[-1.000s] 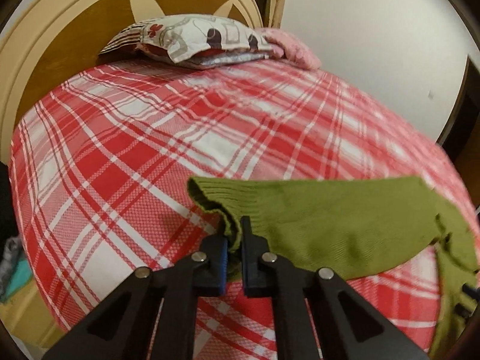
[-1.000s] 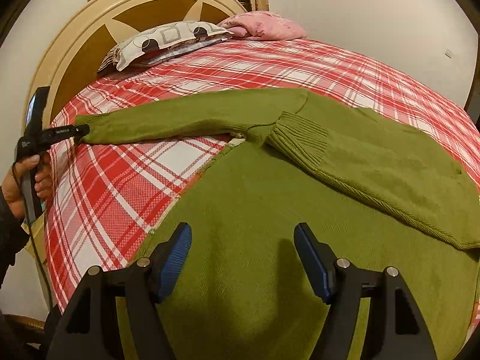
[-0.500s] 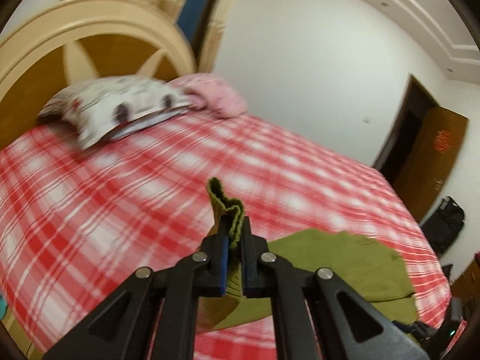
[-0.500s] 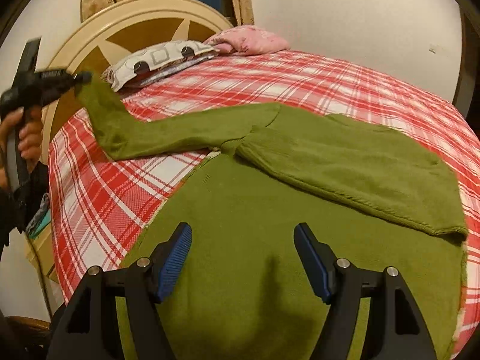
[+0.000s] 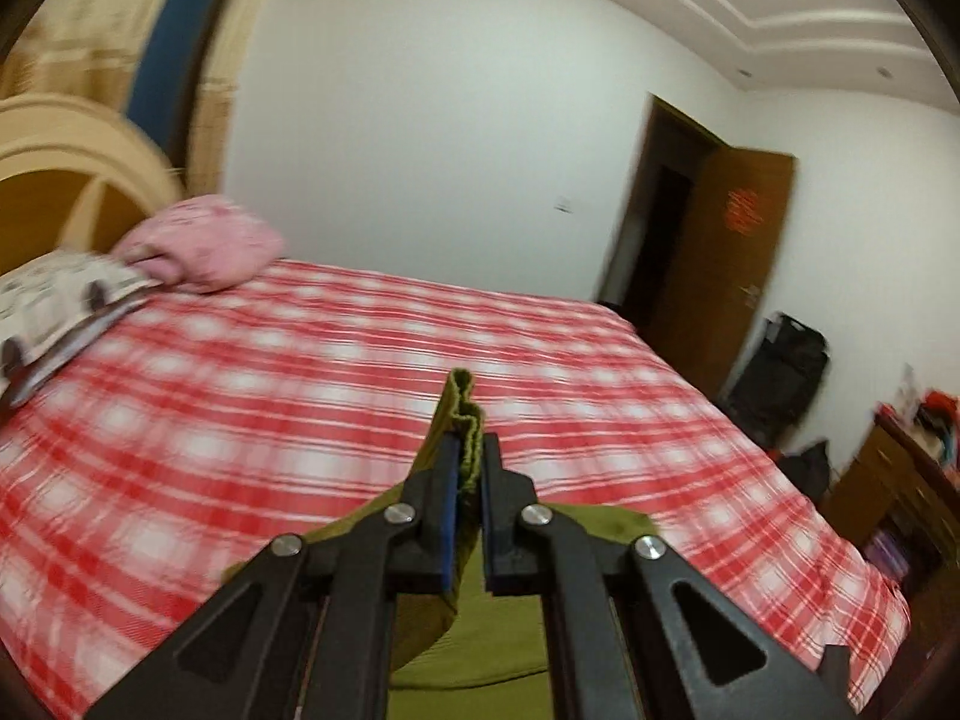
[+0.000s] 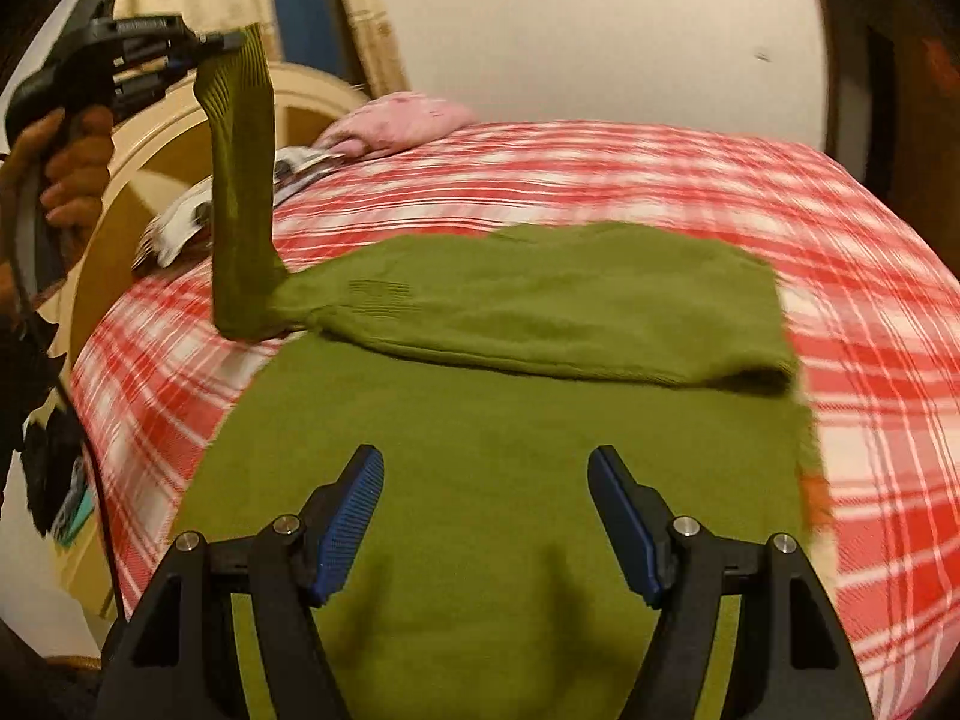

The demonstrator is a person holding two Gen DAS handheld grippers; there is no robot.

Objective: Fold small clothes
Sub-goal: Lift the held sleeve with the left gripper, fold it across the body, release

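The left gripper is pinched tight on the ribbed cuff of the sleeve of a green sweater. A hand holds this gripper high on the far left, so the sleeve hangs down from it to the bed. The right gripper is near, over the middle of the sweater, with its blue pads wide apart and nothing between them.

The sweater lies flat on the red and white checked bed cover. Its other sleeve is folded across the body.

Far off on the bed are a pink pillow and a patterned pillow, by a round headboard. There are no boxes or baskets on the bed. At the right, a dark bag stands by an open door, and drawers have things on top, too blurry to make out. The near edge of the sweater is hidden under the gripper.
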